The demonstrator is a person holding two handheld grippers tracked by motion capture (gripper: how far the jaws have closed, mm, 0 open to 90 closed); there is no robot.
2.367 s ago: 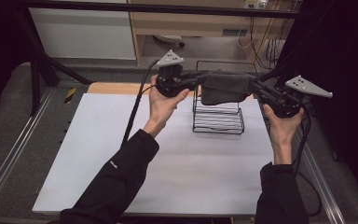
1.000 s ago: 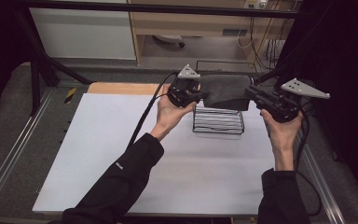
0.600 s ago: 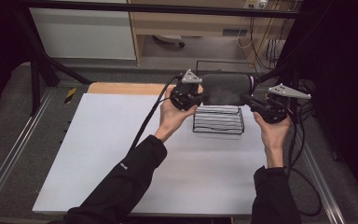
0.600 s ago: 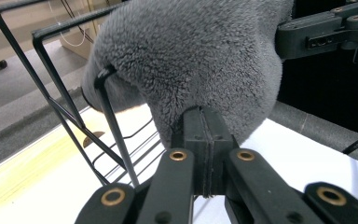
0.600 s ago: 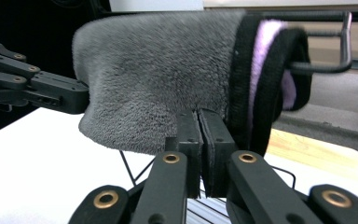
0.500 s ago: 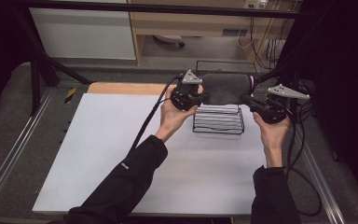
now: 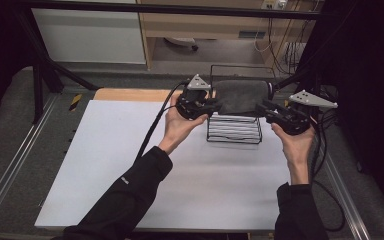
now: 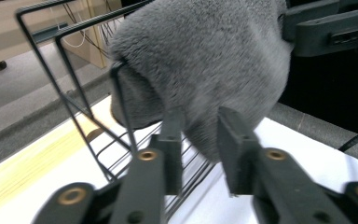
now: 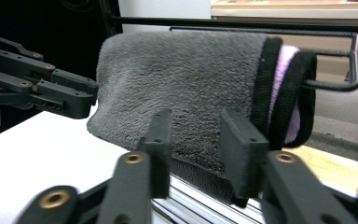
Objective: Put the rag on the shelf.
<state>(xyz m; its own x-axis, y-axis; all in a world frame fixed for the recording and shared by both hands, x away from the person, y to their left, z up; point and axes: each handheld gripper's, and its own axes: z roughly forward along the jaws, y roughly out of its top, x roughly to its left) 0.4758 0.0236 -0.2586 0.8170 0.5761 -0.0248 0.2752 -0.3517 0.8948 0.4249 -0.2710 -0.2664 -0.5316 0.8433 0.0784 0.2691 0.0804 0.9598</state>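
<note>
Grey towel (image 7: 241, 96) is hanging over the wire rack (image 7: 234, 129) at upper centre in the high view, left gripper (image 7: 211, 106) and right gripper (image 7: 263, 108) flanking it. In each gripper view, jaws are standing parted, having just been opening, off the towel (image 8: 200, 60) (image 9: 182, 79).

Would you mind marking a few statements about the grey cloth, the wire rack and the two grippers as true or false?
1. The grey cloth hangs over the top rail of the black wire rack. True.
2. The rack stands on the floor beside the table. False: it stands on the white table, near the far edge.
3. The left gripper is clamped tight on the cloth. False: its jaws have just been opening and stand apart at the cloth's lower edge.
4. The right gripper has its jaws apart, in front of the cloth. True.
5. The cloth has a black edge with a pale purple inside. True.
</note>
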